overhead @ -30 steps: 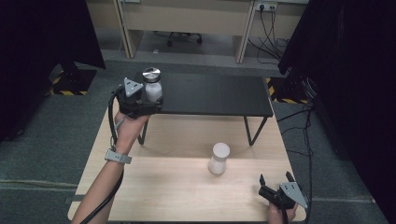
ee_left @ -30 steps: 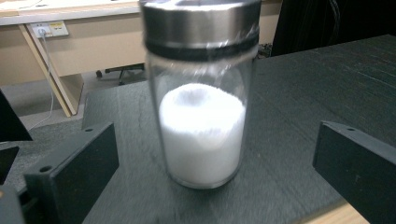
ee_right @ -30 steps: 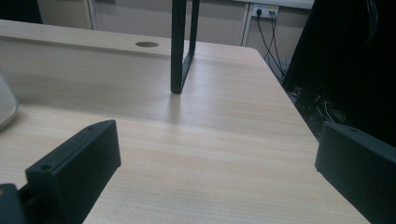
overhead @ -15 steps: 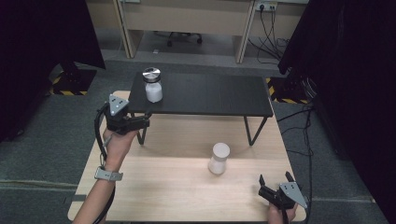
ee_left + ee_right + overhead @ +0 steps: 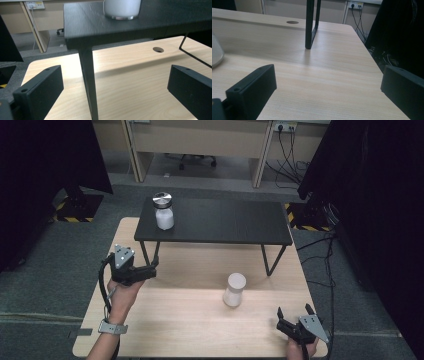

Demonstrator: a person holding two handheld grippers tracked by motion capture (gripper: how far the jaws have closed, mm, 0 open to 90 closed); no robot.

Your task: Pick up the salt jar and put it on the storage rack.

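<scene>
A white jar with a silver lid (image 5: 163, 212) stands upright on the left end of the black raised shelf (image 5: 225, 222); its base (image 5: 122, 9) shows at the top of the left gripper view. A second white jar with a white lid (image 5: 234, 290) stands on the wooden table (image 5: 190, 325), and its edge (image 5: 215, 53) shows at the left of the right gripper view. My left gripper (image 5: 152, 267) is open and empty, hovering in front of the shelf's left leg (image 5: 87, 75). My right gripper (image 5: 294, 311) is open and empty near the table's front right corner.
The shelf's thin black legs (image 5: 267, 260) stand on the table, and the right leg (image 5: 310, 25) rises ahead of the right gripper. A cable hole (image 5: 158, 49) lies in the tabletop under the shelf. Dark curtains and cables flank the table.
My left gripper has let go of the silver-lidded jar on the shelf and drawn back and down toward the table's left front. The right gripper has stayed put.
</scene>
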